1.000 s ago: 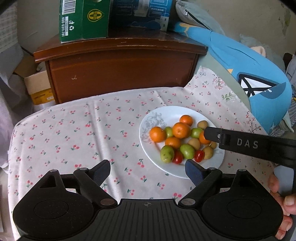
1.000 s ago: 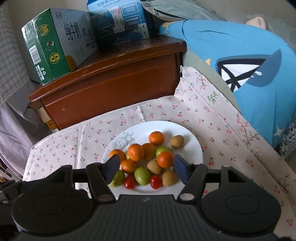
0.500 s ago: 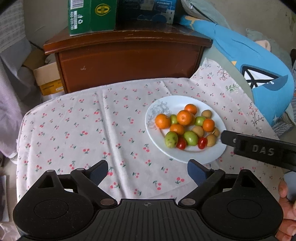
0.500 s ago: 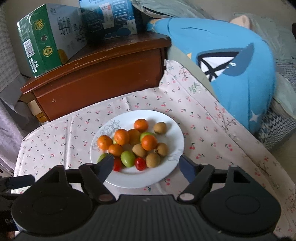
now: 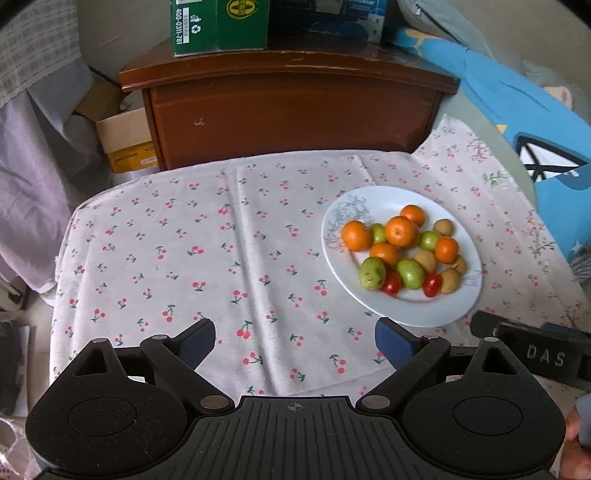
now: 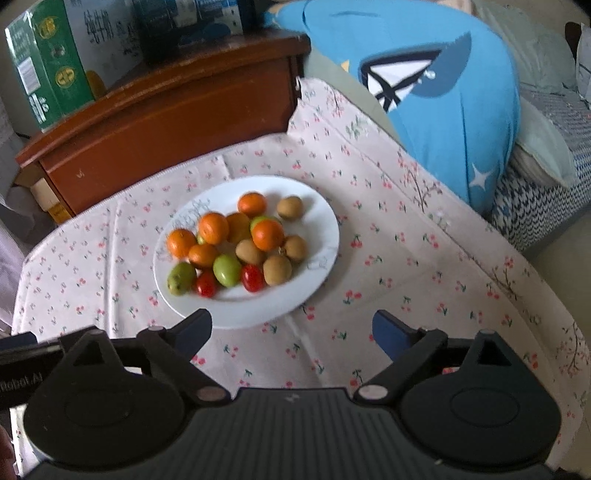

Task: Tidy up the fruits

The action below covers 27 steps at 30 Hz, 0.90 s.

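A white plate [image 5: 424, 314] on a cherry-print cloth holds a pile of fruit: several oranges [image 5: 400, 231], green fruits [image 5: 410, 273], brown kiwi-like fruits [image 5: 450, 280] and two cherry tomatoes [image 5: 431, 284]. The plate also shows in the right wrist view [image 6: 325, 221], with oranges [image 6: 213, 228] and tomatoes [image 6: 252, 277]. My left gripper [image 5: 295, 341] is open and empty, above the cloth near the plate's left front. My right gripper [image 6: 291, 332] is open and empty, just in front of the plate.
A dark wooden cabinet [image 5: 295, 110] stands behind the table with a green carton [image 5: 219, 26] and a blue box on top. A big blue plush [image 6: 454, 103] lies at the right. Cardboard boxes [image 5: 125, 140] sit on the floor at the left.
Both grippers have drawn back and away from the plate. The right gripper, which was over the fruit, is now in front of the plate. Both stayed open.
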Tool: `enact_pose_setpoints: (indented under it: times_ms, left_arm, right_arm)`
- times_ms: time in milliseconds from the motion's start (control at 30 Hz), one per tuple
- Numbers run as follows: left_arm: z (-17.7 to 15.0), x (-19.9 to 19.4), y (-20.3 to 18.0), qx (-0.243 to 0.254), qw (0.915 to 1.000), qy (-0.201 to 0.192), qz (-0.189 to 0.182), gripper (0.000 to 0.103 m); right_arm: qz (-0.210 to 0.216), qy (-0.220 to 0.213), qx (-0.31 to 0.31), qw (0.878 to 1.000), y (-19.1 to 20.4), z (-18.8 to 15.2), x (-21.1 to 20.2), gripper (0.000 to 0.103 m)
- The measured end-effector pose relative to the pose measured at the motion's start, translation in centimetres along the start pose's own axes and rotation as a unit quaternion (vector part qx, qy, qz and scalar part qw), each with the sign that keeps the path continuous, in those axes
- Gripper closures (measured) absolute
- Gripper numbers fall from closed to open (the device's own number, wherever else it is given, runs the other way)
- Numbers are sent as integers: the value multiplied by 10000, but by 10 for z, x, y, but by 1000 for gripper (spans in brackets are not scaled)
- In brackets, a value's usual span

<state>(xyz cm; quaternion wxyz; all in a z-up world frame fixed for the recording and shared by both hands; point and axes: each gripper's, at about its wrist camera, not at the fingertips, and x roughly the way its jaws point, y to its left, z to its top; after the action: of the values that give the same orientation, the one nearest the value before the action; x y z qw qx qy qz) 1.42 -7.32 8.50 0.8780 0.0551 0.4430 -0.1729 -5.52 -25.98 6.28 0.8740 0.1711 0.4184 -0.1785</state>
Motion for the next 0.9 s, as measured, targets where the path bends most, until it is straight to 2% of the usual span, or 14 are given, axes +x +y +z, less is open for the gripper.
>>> enact_pose_setpoints:
  times_ms: [300, 900]
  left_arm:
    - [4, 16, -8, 78, 9995, 117, 287, 8]
    - [5, 31, -20, 209, 9987, 255, 379, 8]
  right_arm:
    - [-267, 243, 96, 9993, -1, -2, 11, 8]
    - [-451, 383, 47, 9982, 4, -3, 23, 7]
